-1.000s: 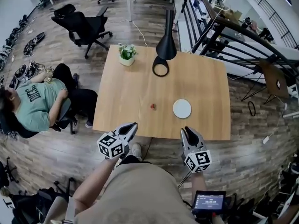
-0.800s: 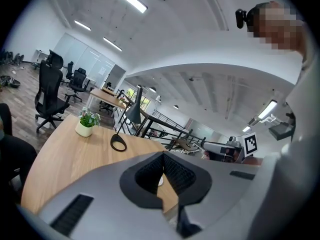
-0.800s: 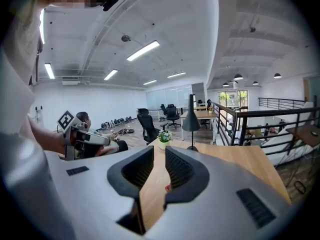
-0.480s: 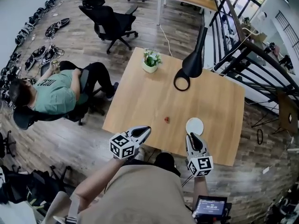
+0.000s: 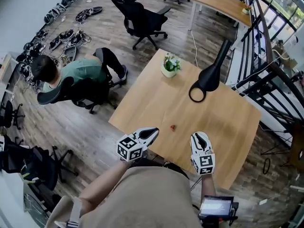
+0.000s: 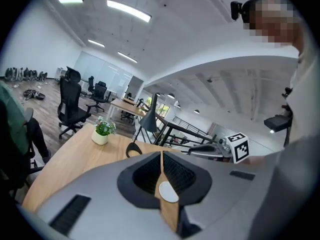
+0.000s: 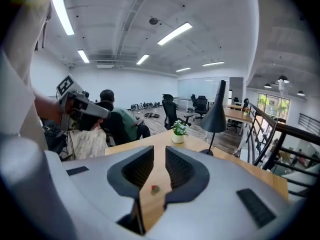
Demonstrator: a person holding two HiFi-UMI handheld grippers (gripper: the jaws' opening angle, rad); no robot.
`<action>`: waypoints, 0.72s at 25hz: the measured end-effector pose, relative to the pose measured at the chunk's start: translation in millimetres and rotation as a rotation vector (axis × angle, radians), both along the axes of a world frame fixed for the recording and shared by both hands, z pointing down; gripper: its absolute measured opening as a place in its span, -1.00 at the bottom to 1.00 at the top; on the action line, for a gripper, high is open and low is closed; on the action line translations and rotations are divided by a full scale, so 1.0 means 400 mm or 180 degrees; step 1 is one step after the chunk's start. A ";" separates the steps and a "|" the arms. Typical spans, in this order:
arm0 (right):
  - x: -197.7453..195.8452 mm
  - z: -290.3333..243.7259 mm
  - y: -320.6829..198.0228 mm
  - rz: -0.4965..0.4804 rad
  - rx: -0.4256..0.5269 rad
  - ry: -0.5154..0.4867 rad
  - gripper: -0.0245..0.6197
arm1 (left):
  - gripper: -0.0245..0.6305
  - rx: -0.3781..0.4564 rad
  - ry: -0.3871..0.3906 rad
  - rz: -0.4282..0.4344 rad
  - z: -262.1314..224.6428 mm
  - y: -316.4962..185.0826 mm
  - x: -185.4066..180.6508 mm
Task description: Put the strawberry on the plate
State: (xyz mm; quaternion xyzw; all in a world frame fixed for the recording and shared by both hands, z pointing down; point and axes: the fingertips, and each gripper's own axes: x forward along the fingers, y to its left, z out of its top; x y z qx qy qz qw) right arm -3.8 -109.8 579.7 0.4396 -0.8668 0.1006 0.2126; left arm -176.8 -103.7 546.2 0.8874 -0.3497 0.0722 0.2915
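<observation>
A small red strawberry (image 5: 173,127) lies on the wooden table (image 5: 152,99) near its front edge, and it also shows low between the jaws in the right gripper view (image 7: 155,188). The white plate (image 6: 169,192) shows on the table in the left gripper view. In the head view my right gripper (image 5: 200,136) covers it. My left gripper (image 5: 153,131) hovers at the table's front edge, just left of the strawberry, with its jaw tips meeting and nothing held. The right gripper's jaws stand close together and are empty too.
At the table's far side stand a potted plant (image 5: 170,64) and a black desk lamp (image 5: 209,80). A person in a green shirt (image 5: 71,72) sits on a chair to the left. A black office chair (image 5: 142,18) is beyond, and a metal railing (image 5: 266,80) runs along the right.
Both grippers have moved forward over the table's front edge. The right gripper now covers the plate. The strawberry lies where it was on the table.
</observation>
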 end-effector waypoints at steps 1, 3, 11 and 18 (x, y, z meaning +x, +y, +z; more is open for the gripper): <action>0.004 0.021 -0.006 -0.0090 -0.0015 0.0075 -0.70 | -0.92 -0.0005 -0.0028 -0.0039 0.003 0.000 0.004; 0.014 0.070 -0.011 -0.0287 -0.0061 0.0252 -0.70 | -0.92 -0.0020 -0.0091 -0.0107 0.013 0.002 0.015; 0.011 0.284 -0.020 -0.0949 -0.0456 0.0635 -0.67 | -0.92 -0.0101 -0.0333 -0.0373 0.057 0.021 0.066; -0.065 0.450 -0.056 -0.1522 -0.0613 0.0894 -0.53 | -0.92 -0.0124 -0.0455 -0.0724 0.049 0.043 0.060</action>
